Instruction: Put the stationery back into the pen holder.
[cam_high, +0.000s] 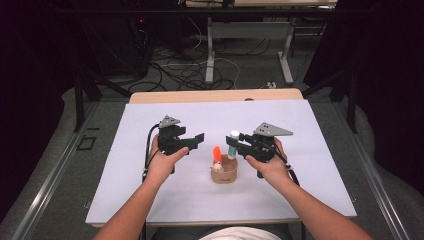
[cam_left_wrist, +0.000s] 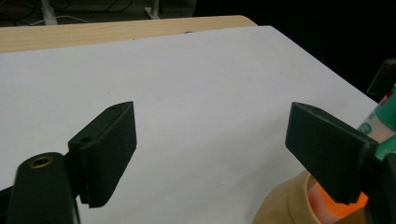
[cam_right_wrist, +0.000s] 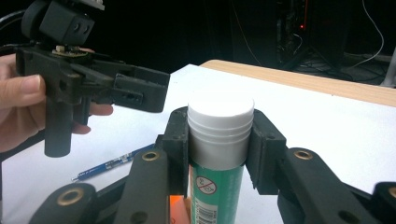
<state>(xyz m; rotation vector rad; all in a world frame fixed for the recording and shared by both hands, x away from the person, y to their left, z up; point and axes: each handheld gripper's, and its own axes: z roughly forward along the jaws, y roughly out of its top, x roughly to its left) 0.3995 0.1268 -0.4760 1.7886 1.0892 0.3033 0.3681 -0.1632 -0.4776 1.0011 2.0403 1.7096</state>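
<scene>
Green glue stick with white cap (cam_right_wrist: 219, 154) pinched in your right hand-held gripper (cam_high: 239, 141), above tan round cup (cam_high: 224, 170); drop left. Left hand-held gripper (cam_left_wrist: 210, 149) spread, empty.

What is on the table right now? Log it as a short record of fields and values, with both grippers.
surface: white sheet over a wooden table
container: tan round cup, an orange item standing in it
right gripper: jaws shut on a glue stick, white cap up, green body, held above the cup
left gripper: jaws open, nothing between them, left of the cup
loose item: blue pen lying on the sheet
</scene>
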